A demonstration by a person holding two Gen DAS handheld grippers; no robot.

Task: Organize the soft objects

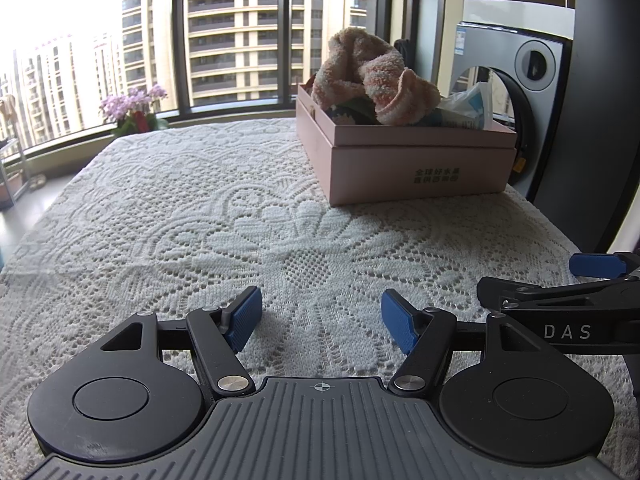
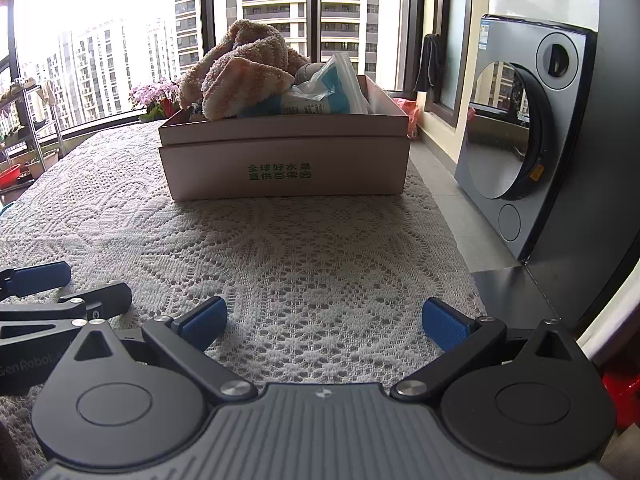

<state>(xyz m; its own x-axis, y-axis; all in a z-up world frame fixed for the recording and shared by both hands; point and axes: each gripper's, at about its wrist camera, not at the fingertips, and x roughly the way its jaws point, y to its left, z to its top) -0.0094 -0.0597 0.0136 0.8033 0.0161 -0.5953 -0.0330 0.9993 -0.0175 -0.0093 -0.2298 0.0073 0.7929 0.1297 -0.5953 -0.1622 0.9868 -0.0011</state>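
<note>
White lace cloth (image 1: pixel 168 216) covers the table, with tall windows (image 1: pixel 236 40) and apartment blocks behind. Near the far right of the cloth stands a pink box (image 2: pixel 286 168) with green print on its front. Piled in the box are fluffy peach-and-white towels (image 2: pixel 244 76), heaped above the rim, and beside them on the right a crinkled plastic packet (image 2: pixel 324 92). Pink flowers (image 1: pixel 134 106) sit by the window, and a grey washer (image 2: pixel 528 140) with a round door stands to the right of the table. Both grippers hover low over bare cloth, side by side, well apart from the box. The left gripper (image 1: pixel 322 320) has its blue pads spread with nothing between them; the right gripper (image 2: pixel 324 324) likewise stands wide and empty.
</note>
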